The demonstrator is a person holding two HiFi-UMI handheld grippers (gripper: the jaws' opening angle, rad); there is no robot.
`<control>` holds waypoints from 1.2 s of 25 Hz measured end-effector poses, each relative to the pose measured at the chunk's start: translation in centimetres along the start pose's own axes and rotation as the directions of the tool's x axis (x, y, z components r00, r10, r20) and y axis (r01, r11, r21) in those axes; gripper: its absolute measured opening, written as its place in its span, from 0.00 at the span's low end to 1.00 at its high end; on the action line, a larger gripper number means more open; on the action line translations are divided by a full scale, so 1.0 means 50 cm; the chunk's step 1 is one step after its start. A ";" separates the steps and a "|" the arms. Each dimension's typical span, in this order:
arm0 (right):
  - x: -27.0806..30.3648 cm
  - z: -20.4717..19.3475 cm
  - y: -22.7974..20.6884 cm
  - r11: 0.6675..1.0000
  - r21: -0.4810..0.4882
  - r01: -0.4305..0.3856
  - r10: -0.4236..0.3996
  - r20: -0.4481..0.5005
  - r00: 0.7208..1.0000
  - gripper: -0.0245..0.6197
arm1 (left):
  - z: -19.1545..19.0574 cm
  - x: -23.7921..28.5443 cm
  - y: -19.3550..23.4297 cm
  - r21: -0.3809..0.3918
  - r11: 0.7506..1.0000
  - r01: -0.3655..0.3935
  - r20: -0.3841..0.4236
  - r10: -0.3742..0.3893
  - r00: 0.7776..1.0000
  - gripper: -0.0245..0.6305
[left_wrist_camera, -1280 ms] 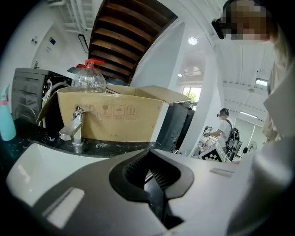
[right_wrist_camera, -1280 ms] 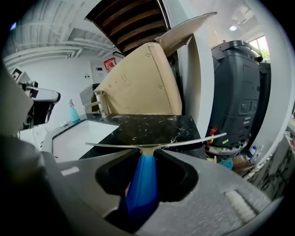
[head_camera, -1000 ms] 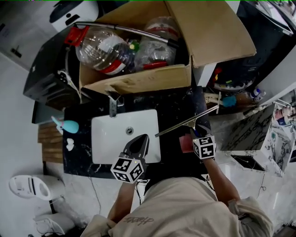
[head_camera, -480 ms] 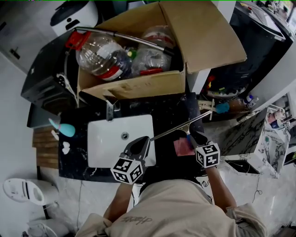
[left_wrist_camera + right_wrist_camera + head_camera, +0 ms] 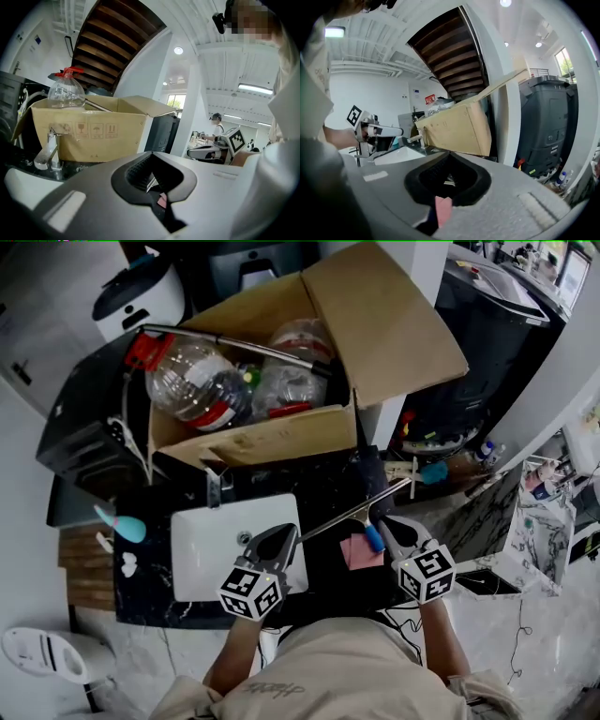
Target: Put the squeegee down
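The squeegee point(image 5: 356, 510) lies on the counter point(image 5: 328, 476) just right of the sink point(image 5: 202, 563). My right gripper point(image 5: 386, 521) and left gripper point(image 5: 285, 532) are closed and empty. I judge the task done.

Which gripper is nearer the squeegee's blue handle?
Right. The right gripper, jaws just closed on nothing, sits beside the squeegee handle; the left gripper is over the sink edge, by the blade tip.

From overhead we count — grippers: 2, the left gripper point(image 5: 284, 534) and the right gripper point(image 5: 386, 524) | squeegee point(image 5: 349, 513): 1 | sink point(image 5: 202, 554): 1 | faucet point(image 5: 214, 486): 1 | box point(image 5: 281, 435): 1 | bottles point(image 5: 192, 381) point(image 5: 292, 357) in it: 2 | pink pad point(image 5: 354, 555): 1
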State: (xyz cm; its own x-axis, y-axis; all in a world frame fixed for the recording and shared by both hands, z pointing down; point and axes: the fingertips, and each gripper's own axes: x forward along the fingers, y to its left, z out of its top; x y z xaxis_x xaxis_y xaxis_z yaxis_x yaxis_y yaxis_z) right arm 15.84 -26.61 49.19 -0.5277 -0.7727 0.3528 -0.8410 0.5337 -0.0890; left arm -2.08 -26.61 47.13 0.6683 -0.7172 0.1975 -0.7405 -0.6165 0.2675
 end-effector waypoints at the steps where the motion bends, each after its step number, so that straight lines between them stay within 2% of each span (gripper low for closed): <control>1: -0.008 0.014 0.001 1.000 0.000 0.001 -0.001 0.016 1.000 0.04 | 0.010 -0.001 0.000 0.004 1.000 0.003 0.010 -0.003 1.000 0.06; 9: -0.072 0.110 0.017 0.999 -0.006 0.037 -0.035 0.185 0.982 0.04 | 0.080 -0.030 -0.010 0.055 0.998 0.001 0.080 -0.005 0.997 0.06; 16: -0.098 0.186 0.053 0.999 -0.037 0.016 -0.004 0.299 0.954 0.04 | 0.116 -0.062 -0.015 0.107 0.994 -0.029 0.126 0.016 0.992 0.06; 23: -0.094 0.205 0.093 0.998 -0.057 0.001 0.017 0.317 0.948 0.04 | 0.125 -0.097 -0.006 0.111 0.993 -0.043 0.139 0.027 0.990 0.06; 27: -0.093 0.201 0.107 0.995 -0.103 0.010 0.021 0.299 0.954 0.04 | 0.111 -0.099 0.005 0.069 0.997 -0.041 0.129 0.031 0.991 0.06; 30: -0.096 0.206 0.106 0.994 -0.111 0.012 0.023 0.310 0.951 0.04 | 0.114 -0.098 0.008 0.070 0.997 -0.038 0.133 0.028 0.991 0.06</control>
State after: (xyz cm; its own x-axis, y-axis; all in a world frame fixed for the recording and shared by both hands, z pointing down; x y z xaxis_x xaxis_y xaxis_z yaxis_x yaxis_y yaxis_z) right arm 12.68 -23.63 37.44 -0.5583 -0.8284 0.0448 -0.8286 0.5595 0.0195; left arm -6.04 -25.19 40.89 0.6320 -0.7711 0.0777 -0.7682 -0.6102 0.1936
